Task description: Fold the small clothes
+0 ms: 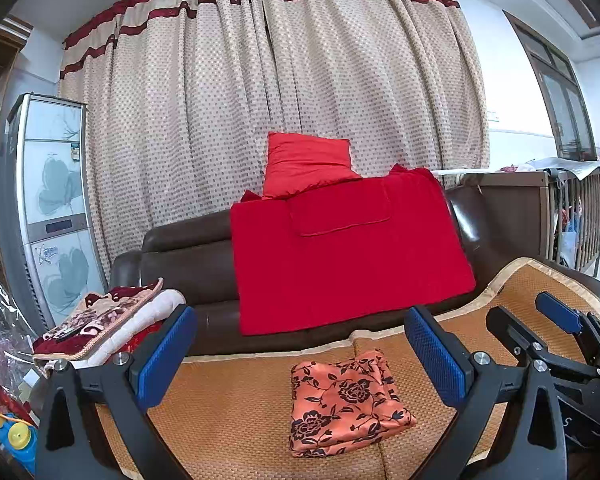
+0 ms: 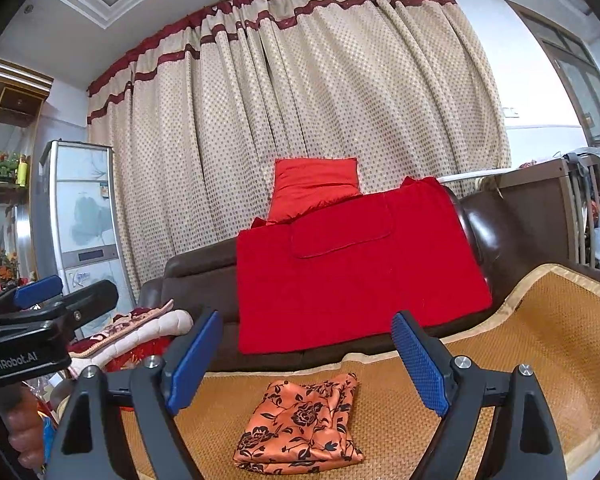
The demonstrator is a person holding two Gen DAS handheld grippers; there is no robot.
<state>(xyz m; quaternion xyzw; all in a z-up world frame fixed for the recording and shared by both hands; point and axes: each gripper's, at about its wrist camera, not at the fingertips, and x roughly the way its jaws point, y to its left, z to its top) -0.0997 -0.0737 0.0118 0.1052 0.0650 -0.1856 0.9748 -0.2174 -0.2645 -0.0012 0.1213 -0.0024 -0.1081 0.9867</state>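
While idle: both jaws stood wide, nothing between them.
left gripper [image 1: 300, 356]: empty.
right gripper [image 2: 308, 364]: empty.
cloth: folded orange black-floral satin garment [image 1: 346, 402] lay on woven mat [image 1: 228, 416].

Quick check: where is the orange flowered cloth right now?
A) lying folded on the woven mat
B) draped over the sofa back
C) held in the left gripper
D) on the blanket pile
A: the orange flowered cloth lies folded on the woven mat, with both grippers open and clear of it.

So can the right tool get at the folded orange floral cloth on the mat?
Probably yes: the right tool is open, and the orange floral cloth lies uncovered on the woven mat just ahead, nothing between.
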